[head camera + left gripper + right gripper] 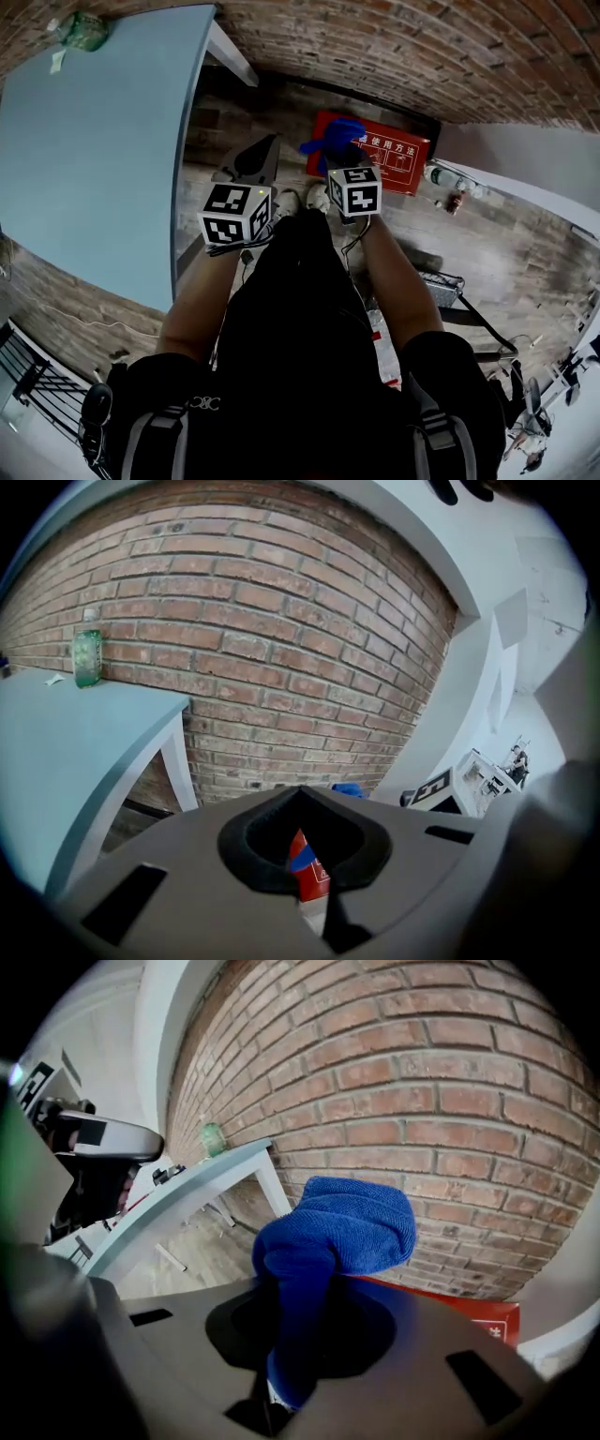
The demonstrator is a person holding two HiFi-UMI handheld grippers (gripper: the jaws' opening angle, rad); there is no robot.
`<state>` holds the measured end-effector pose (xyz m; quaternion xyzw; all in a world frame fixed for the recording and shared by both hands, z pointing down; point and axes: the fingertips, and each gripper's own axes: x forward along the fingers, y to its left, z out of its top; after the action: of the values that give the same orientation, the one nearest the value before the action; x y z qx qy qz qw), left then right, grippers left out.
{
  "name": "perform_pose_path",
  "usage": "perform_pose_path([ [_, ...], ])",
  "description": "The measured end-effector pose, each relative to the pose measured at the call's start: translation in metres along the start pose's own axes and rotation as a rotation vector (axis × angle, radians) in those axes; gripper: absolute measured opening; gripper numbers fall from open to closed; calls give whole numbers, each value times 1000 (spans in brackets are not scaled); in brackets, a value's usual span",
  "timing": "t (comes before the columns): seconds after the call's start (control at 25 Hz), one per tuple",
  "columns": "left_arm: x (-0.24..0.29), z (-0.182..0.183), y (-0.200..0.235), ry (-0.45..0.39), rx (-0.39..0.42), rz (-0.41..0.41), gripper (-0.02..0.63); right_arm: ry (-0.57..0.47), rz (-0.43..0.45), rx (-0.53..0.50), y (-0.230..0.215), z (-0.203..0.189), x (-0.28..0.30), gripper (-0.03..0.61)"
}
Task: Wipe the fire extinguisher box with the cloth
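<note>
R gripper [298, 1354] is clamped on the blue cloth [337, 1232]. A fat wad bulges out past the jaw tips and a tail hangs down betw them. L gripper [302, 799] has its jaws together w/ nothing in them; only a sliver of red shows thru the hole betw the pads.

The box [380, 155] is red and low, sitting on the floor against the brick wall [403, 56]. It lies just ahead of and below the R gripper, w/ the cloth wad over its near-left corner as seen from the head view. Can't tell if cloth and box touch yet. Its long side runs along the wall, i.e. crosswise to where the R gripper points.

From the L gripper the box is ahead and off to the right, clearly farther, and the table [94, 141] is on its left.

So the R gripper is the nearer one. My read: next move is down-and-fwd to press the wad onto the lid, then strokes side to side along the long side. L gripper has no job here.
</note>
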<state>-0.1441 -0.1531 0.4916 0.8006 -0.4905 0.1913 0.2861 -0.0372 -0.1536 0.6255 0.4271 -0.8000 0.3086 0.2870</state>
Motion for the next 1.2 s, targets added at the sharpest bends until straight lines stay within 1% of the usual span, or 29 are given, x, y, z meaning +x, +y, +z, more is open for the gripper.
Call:
perform_pose_path([
  [0.16, 20, -11, 12, 11, -30, 27, 5, 53, -25, 41, -32, -11, 45, 75],
  [0.24, 25, -19, 17, 26, -43, 40, 5, 74, -25, 53, -41, -17, 64, 75],
  [0.36, 31, -28, 23, 43, -51, 52, 5, 102, -19, 62, -44, -24, 88, 75],
  [0.48, 37, -30, 22, 42, -56, 53, 5, 131, -18, 65, -45, -29, 110, 75],
  [0.64, 45, -27, 15, 32, -55, 38, 5, 182, -30, 26, -48, -40, 135, 75],
  [0.84, 48, -32, 6, 64, -63, 13, 5, 192, -44, 2, -49, -42, 136, 75],
  [0.96, 52, -32, 1, 76, -61, -3, 5, 219, -83, 12, -57, -45, 129, 75],
  [1.2, 60, -22, -22, 70, -3, -59, 5, 243, -148, 50, -87, -64, 107, 75],
])
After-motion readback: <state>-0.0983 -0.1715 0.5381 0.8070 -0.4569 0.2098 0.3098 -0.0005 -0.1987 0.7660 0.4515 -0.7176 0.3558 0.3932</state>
